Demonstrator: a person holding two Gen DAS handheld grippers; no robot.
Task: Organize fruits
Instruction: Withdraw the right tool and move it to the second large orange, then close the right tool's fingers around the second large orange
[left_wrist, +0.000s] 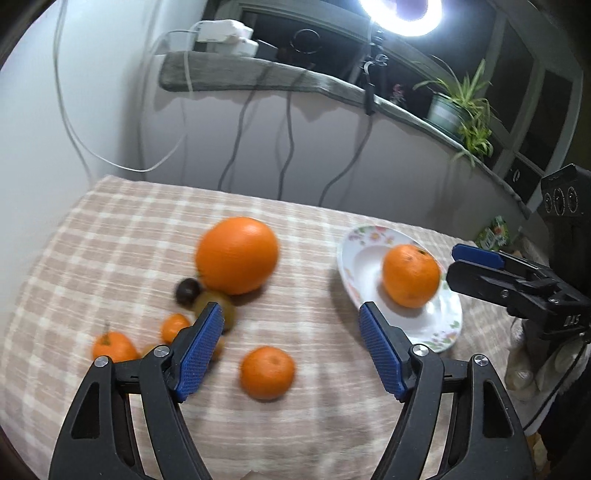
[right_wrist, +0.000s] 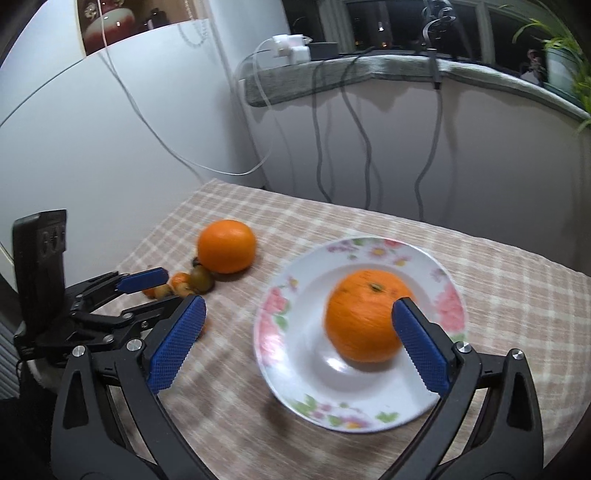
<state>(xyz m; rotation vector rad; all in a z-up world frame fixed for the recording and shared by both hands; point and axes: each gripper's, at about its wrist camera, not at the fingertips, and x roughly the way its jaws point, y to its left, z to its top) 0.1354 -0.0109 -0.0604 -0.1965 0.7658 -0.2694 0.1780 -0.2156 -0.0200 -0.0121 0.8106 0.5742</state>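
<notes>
Now orange (right_wrist: 364, 315) between open right tongs (right_wrist: 299, 343)

Lit mainly by a ring light (left_wrist: 400, 14) at top of left wrist view, blown out to white glare. Windows dark. Soft shadows under the fruit on the checked tablecloth (left_wrist: 122, 236). Motion blur across both views, strongest on the floral plate (right_wrist: 273, 332) rim and cloth weave. Heavy fisheye bending at edges, corners vignetted black. Specular spot in the plate's well.
</notes>
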